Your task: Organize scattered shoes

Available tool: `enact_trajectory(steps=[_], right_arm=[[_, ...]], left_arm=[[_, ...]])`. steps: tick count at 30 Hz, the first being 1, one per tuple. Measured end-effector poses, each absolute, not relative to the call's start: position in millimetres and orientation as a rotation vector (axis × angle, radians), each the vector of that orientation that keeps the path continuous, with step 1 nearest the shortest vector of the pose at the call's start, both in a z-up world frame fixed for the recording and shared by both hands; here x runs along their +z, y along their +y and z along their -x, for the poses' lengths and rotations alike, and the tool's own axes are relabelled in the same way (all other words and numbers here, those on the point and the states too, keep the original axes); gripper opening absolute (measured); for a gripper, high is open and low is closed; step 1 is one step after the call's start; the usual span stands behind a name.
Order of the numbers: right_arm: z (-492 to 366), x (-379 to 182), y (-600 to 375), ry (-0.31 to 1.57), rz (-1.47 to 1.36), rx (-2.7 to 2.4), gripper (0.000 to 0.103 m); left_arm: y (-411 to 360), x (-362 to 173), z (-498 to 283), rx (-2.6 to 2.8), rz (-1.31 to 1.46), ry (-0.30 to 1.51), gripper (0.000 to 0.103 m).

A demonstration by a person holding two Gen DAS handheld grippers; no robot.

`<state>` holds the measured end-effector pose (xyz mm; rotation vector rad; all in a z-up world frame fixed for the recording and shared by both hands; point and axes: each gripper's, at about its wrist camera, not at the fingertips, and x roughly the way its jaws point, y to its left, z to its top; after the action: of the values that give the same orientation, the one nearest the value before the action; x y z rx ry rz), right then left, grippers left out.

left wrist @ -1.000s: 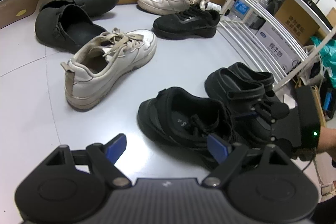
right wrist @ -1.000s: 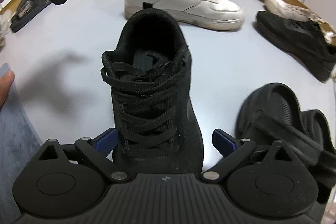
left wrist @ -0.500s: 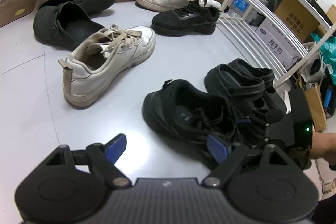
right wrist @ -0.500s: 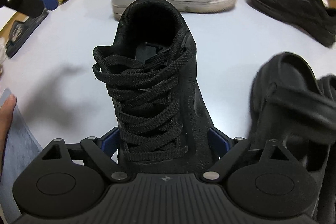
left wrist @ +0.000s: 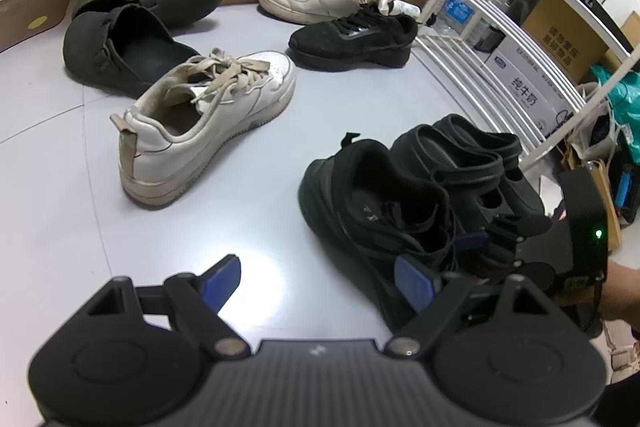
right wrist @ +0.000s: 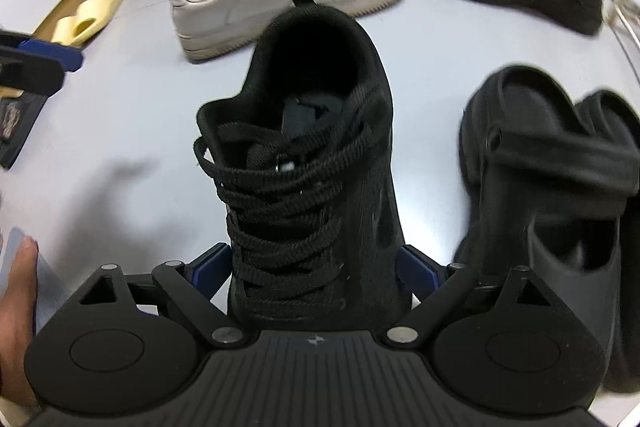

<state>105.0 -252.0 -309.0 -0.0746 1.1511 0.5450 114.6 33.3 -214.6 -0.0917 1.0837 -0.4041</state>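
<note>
Right gripper (right wrist: 316,269) straddling the toe end of a black lace-up fabric sneaker (right wrist: 316,163), blue-padded fingers (right wrist: 416,267) set against both flanks of the shoe and gripping it, laces facing the camera and heel pointing away. Same black sneaker (left wrist: 372,203) seen from the left wrist view on the pale grey floor (left wrist: 60,227), tilted, with the right gripper (left wrist: 476,247) closed around its front and a bare wrist at the frame's right edge. Just beside it, touching on the far side, a pair of black rubber clogs with heel straps (left wrist: 468,159). Left gripper (left wrist: 316,277) hovering above bare floor, blue fingers (left wrist: 222,277) spread wide with nothing between them. Farther back, a worn white leather sneaker with beige laces (left wrist: 208,119) lying alone; behind it a pair of dark grey suede clogs (left wrist: 140,23); near the wall a second white sneaker (left wrist: 320,1) and a second black lace-up sneaker (left wrist: 352,37) just beside each other. White wire shoe rack (left wrist: 500,27) standing at the right. Pale yellow foam slide sandal (right wrist: 90,19) near the floor's left edge in the right wrist view.
</note>
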Motion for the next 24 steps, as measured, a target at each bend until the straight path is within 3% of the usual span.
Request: enact_trajectory(steps=[9, 24], right_arm=[[-115, -318, -251, 1.117, 0.113, 0.636, 0.094], [-116, -324, -261, 1.148, -0.079, 0.363, 0.085]], left_arm=[[32, -216, -114, -0.407, 0.087, 1.088, 0.086], [31, -217, -113, -0.412, 0.081, 1.089, 0.086]])
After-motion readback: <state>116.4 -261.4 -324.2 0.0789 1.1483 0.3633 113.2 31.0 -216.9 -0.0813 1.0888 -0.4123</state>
